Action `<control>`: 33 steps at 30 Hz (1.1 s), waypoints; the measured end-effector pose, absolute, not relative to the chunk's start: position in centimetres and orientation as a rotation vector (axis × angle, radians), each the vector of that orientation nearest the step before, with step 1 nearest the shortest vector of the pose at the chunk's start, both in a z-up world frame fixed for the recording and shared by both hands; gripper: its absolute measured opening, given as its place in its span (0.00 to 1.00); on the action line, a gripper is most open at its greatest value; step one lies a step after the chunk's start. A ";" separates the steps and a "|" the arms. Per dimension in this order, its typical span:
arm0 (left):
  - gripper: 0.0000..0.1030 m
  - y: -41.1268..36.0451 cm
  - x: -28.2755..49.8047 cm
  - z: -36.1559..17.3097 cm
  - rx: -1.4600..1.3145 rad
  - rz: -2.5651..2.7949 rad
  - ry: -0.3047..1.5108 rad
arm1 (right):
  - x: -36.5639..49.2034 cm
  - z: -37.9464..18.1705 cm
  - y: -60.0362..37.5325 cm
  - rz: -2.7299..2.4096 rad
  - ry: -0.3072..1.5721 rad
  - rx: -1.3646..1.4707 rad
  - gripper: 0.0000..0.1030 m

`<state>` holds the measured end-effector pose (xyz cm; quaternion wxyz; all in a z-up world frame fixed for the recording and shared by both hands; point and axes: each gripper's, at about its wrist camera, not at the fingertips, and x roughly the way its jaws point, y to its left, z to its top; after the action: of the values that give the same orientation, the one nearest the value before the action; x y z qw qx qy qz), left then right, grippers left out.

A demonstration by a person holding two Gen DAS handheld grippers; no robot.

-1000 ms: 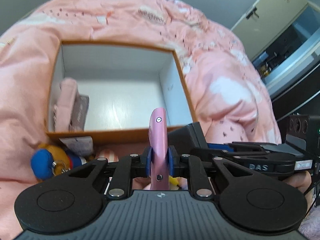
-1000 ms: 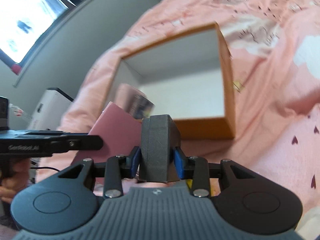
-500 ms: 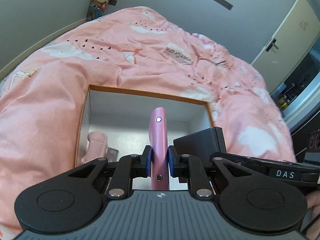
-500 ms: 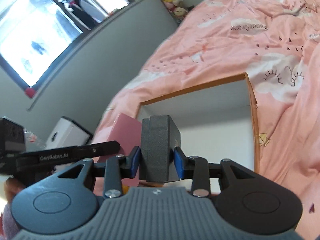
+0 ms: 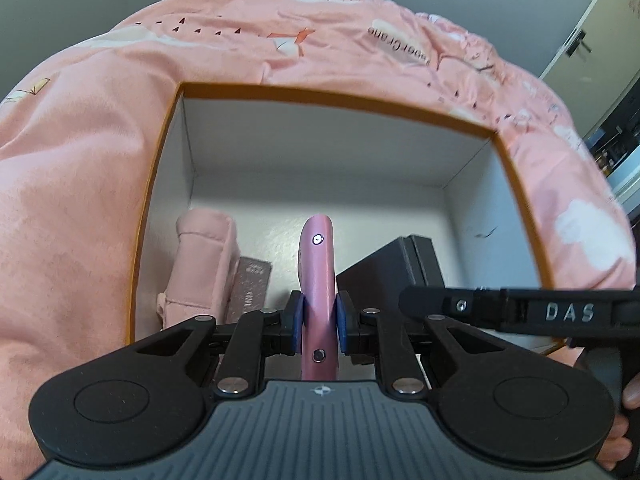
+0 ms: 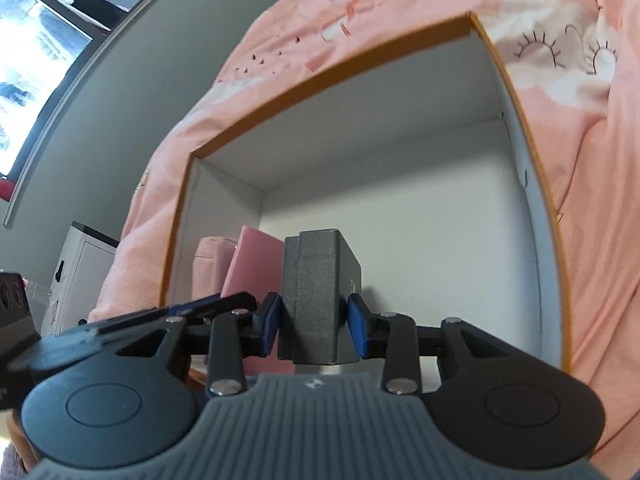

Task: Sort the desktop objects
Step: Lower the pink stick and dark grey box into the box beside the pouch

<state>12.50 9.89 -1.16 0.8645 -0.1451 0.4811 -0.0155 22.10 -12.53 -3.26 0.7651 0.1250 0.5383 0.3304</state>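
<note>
An orange-rimmed box (image 5: 328,94) with white inner walls lies open on a pink bedspread. My left gripper (image 5: 318,322) is shut on a thin pink case (image 5: 317,264), held edge-up over the box's near part. My right gripper (image 6: 316,322) is shut on a dark grey box (image 6: 318,280), also over the orange-rimmed box (image 6: 332,68). In the left wrist view the dark grey box (image 5: 394,264) shows just right of the pink case. In the right wrist view the pink case (image 6: 256,268) stands to the left. A pink pouch (image 5: 202,256) and a grey-brown card (image 5: 250,288) lie inside at the left.
The pink bedspread (image 5: 80,160) surrounds the box on all sides. A grey wall and a window (image 6: 48,52) lie to the left in the right wrist view. A white cabinet (image 6: 76,268) stands beside the bed. A door (image 5: 592,40) is at the far right.
Both grippers have moved forward and down over the box, which now fills both views. The plush toy in front of the box has dropped out of sight. Both grips are unchanged.
</note>
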 end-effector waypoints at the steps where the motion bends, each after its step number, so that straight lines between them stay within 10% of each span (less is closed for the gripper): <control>1: 0.19 9.9 12.5 -1.5 -0.295 -0.024 1.013 | 22.2 -3.6 -12.3 0.717 1.174 0.272 0.37; 33: 0.27 12.9 7.9 0.1 -0.310 -0.021 0.984 | 21.1 -5.4 -6.1 0.731 1.184 0.076 0.40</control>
<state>7.90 12.88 0.06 0.8698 -0.1481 0.4705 -0.0103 21.09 -6.12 -5.44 0.7669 0.0348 0.5453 0.3367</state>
